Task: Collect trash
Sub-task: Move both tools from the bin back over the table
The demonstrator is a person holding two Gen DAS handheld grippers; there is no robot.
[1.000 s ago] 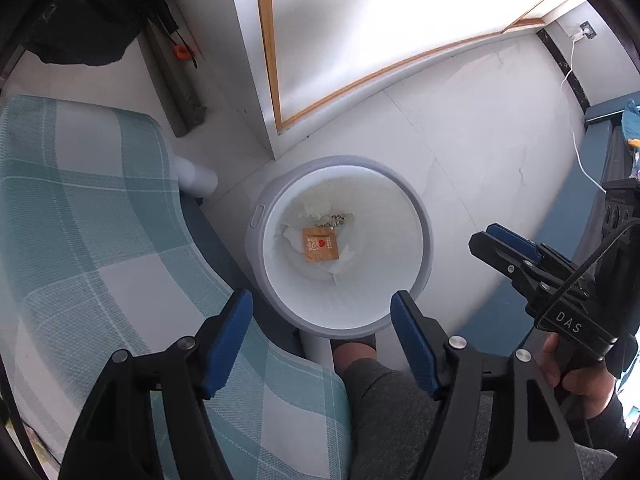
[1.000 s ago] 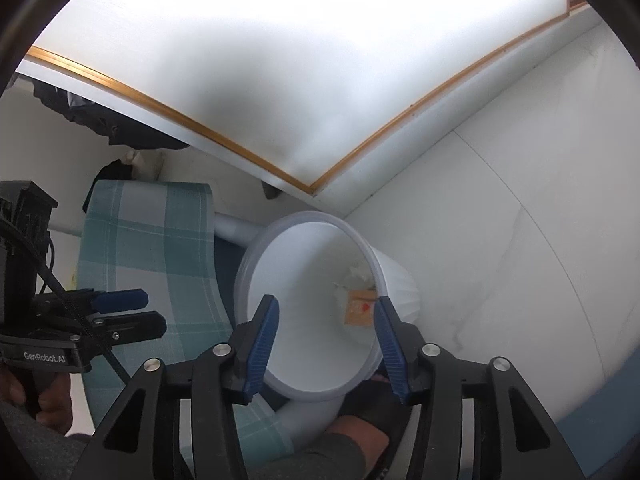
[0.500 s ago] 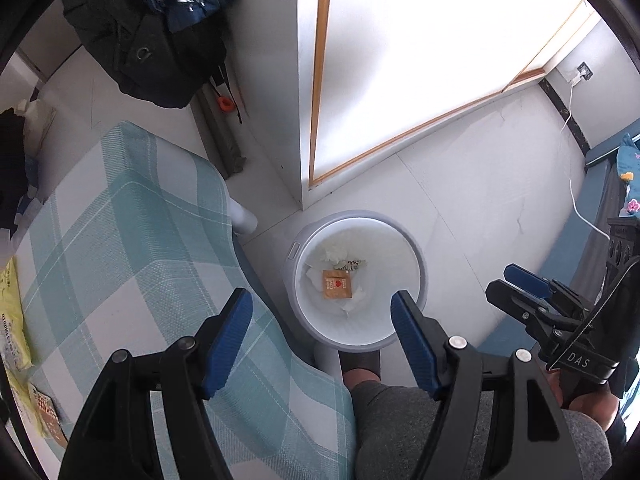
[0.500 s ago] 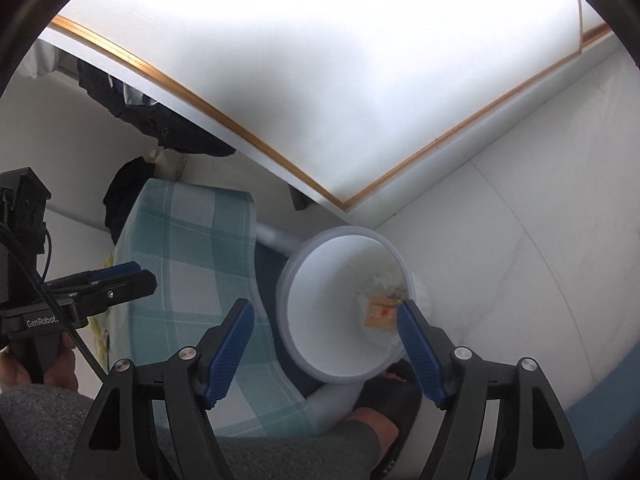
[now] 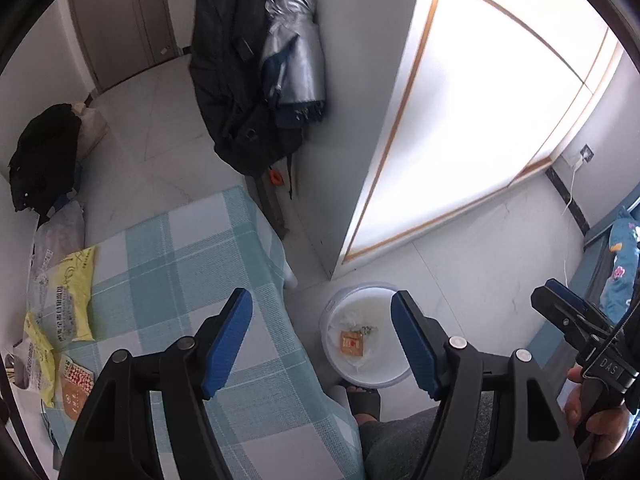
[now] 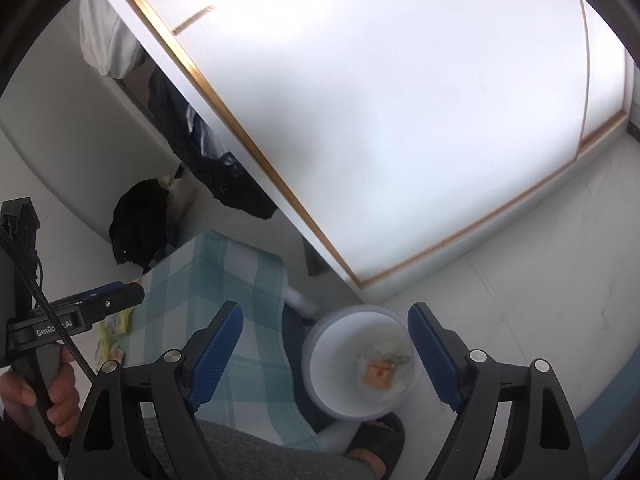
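— Both grippers spread wide, nothing between the pads?
— Yes. The left gripper [image 5: 322,340] hangs high over the table's [image 5: 192,256] right edge, its blue fingers [image 5: 228,336] apart and empty; the right gripper [image 6: 326,354] is likewise released, above the gap between table and bin.
— What's in the bin?
— The white trash bin [image 5: 332,316] stands on the pale floor just beside the table corner, near a foot in a dark slipper [image 5: 364,400]. Inside lie an orange wrapper [image 5: 352,343] and crumpled white paper.
— More trash left?
— Yellow packets [image 5: 74,292] and a small patterned packet [image 5: 76,384] lie at the checked cloth's far left edge.
— Room?
— Dark coat [image 5: 232,92] hanging by a bright glass door.
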